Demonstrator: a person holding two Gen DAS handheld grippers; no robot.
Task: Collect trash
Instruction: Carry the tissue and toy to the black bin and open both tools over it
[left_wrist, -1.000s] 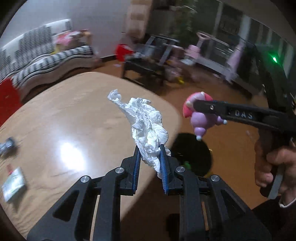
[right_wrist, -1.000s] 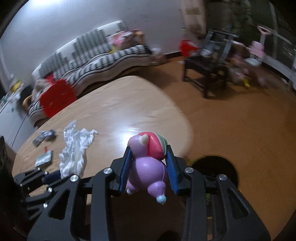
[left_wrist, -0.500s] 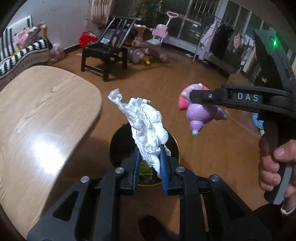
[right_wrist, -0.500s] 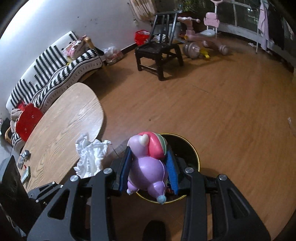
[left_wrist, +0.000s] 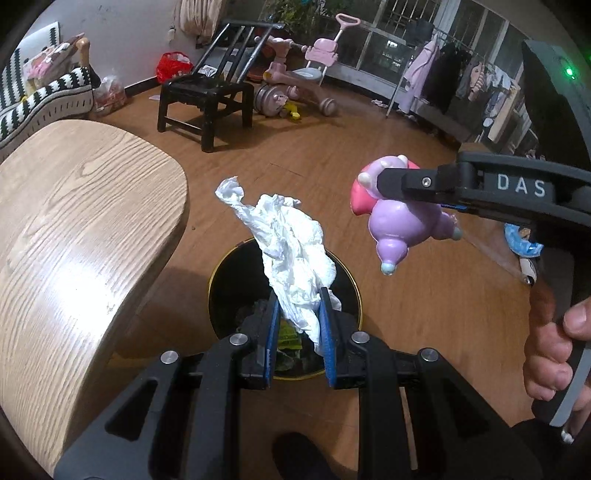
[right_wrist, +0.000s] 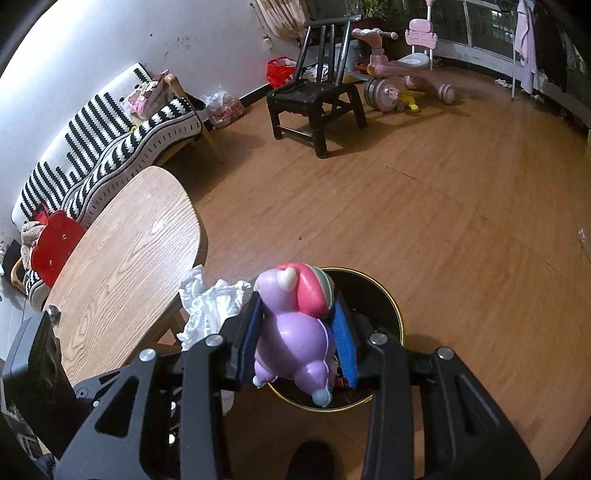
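My left gripper (left_wrist: 298, 314) is shut on a crumpled white tissue (left_wrist: 291, 247) and holds it above a round black trash bin with a gold rim (left_wrist: 225, 291) on the floor. The bin holds some trash. My right gripper (right_wrist: 299, 317) is shut on a purple toy figure with a pink and green cap (right_wrist: 295, 325). It hangs over the same bin (right_wrist: 384, 299). In the left wrist view the right gripper (left_wrist: 417, 192) holds the toy (left_wrist: 399, 221) to the right of the tissue. The tissue also shows in the right wrist view (right_wrist: 210, 306).
A wooden oval table (left_wrist: 70, 236) stands left of the bin; it also shows in the right wrist view (right_wrist: 122, 273). A black chair (right_wrist: 317, 96), a striped sofa (right_wrist: 107, 144) and a pink tricycle (right_wrist: 406, 74) stand farther back on the wood floor.
Both grippers have swung off the table and out over the floor. They now hang over the trash bin, each holding its item as before.
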